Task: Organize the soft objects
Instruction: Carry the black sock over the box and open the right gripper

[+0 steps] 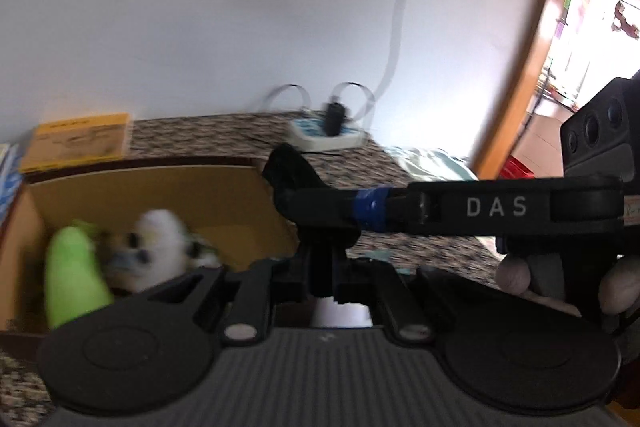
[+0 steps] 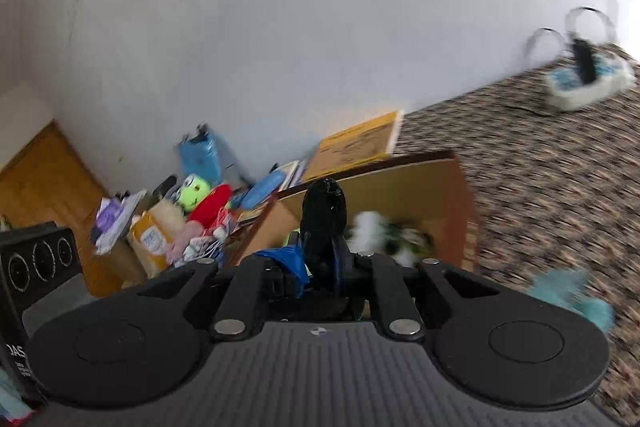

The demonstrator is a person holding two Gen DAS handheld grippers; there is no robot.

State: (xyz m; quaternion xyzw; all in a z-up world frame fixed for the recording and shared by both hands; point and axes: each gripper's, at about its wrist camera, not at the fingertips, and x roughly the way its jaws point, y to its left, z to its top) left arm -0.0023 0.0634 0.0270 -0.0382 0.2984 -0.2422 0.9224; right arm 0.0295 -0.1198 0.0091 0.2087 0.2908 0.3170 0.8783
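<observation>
Plush toys, white one (image 1: 160, 251) and green one (image 1: 74, 275), sit in cardboard box (image 1: 160, 195) on patterned tabletop (image 1: 224, 139). I see left tongs (image 1: 320, 263) closed, empty; right tongs (image 2: 322, 219) closed, empty.

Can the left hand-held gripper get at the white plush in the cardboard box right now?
Probably yes: the white plush lies exposed in the open-topped cardboard box, but the left hand-held gripper is shut.

White letters "DAS" stand on the right gripper (image 1: 288, 179) arm's black side.
</observation>
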